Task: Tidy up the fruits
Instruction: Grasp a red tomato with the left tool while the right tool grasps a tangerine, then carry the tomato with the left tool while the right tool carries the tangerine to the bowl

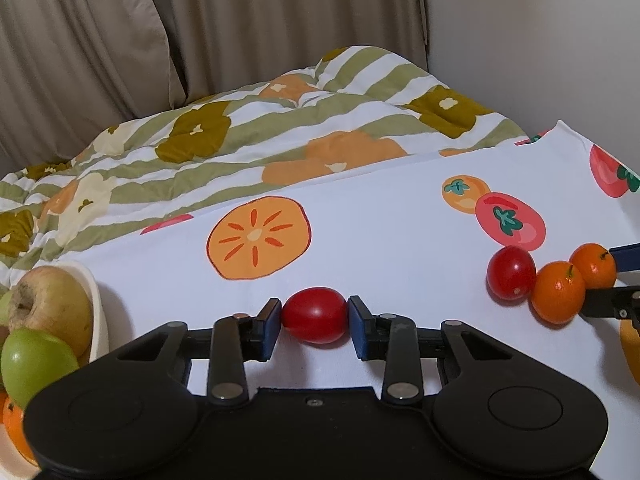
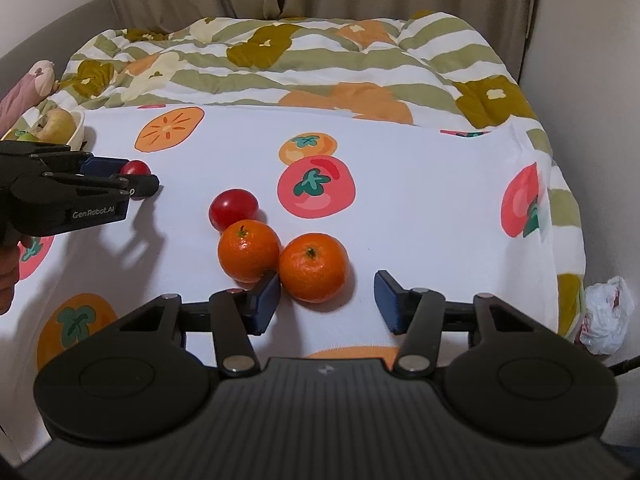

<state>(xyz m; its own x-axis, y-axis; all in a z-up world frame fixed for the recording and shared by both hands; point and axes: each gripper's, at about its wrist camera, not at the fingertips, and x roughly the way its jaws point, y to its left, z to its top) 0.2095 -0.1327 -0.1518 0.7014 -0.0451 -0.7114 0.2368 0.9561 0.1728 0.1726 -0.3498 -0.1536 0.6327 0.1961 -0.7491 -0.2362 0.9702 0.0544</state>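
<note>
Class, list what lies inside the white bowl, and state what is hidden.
In the bowl: a yellowish apple, a green apple and an orange. The left tongs cover the rest.

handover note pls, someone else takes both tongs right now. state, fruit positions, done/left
Left tongs: shut on the oval red cherry tomato, still resting on the white fruit-print cloth.
Right tongs: open around the nearer round orange mandarin; left pad touching, right pad clear.
Loose on the cloth: second orange mandarin touching the first, round red tomato just behind.
Done: cream bowl at far left already holds a yellowish apple, a green apple and an orange fruit.
Left: lift the gripped tomato, close on the mandarin, then clear the remaining two.
</note>
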